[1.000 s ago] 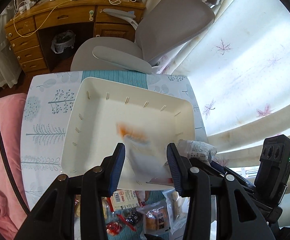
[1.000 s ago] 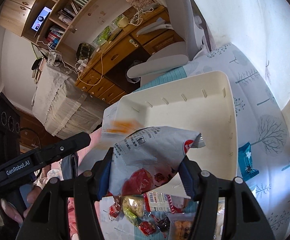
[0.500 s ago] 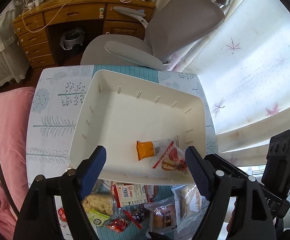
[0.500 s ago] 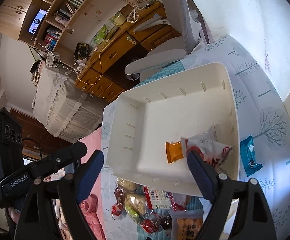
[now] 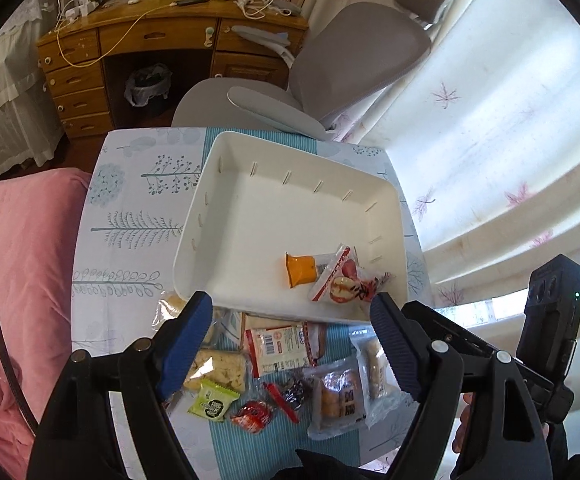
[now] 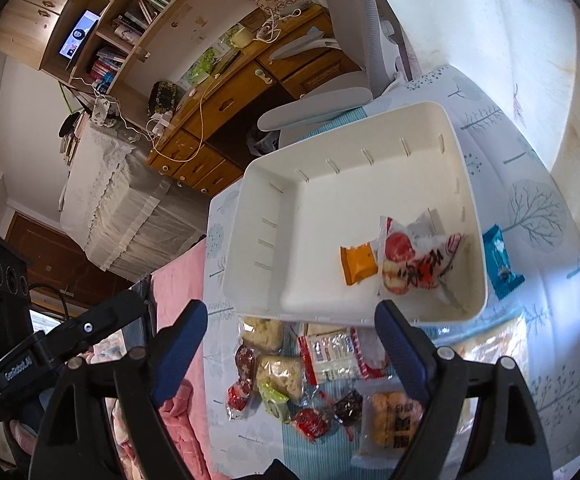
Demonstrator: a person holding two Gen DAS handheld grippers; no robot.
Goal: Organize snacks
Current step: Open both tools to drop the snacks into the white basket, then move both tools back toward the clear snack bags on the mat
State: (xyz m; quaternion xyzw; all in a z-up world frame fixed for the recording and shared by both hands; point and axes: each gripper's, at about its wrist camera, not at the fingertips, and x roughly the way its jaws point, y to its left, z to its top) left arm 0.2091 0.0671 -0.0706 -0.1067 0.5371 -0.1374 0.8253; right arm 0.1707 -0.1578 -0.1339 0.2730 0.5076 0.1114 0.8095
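A white rectangular bin sits on the patterned tablecloth. Inside it, near the right wall, lie an orange packet and a clear bag with red print, the bag partly over the packet. My left gripper hangs open above the bin's near rim, nothing between its blue pads. My right gripper is also open and empty, over the same rim. Several loose snacks lie heaped on the cloth in front of the bin.
A blue packet lies on the cloth right of the bin. A grey office chair stands behind the table, a wooden desk beyond it. Pink bedding borders the table's left side; a curtain hangs on the right.
Both grippers opened and dropped their snacks: the orange packet and the red-print bag now rest in the bin. Both hands have pulled back toward the snack pile.
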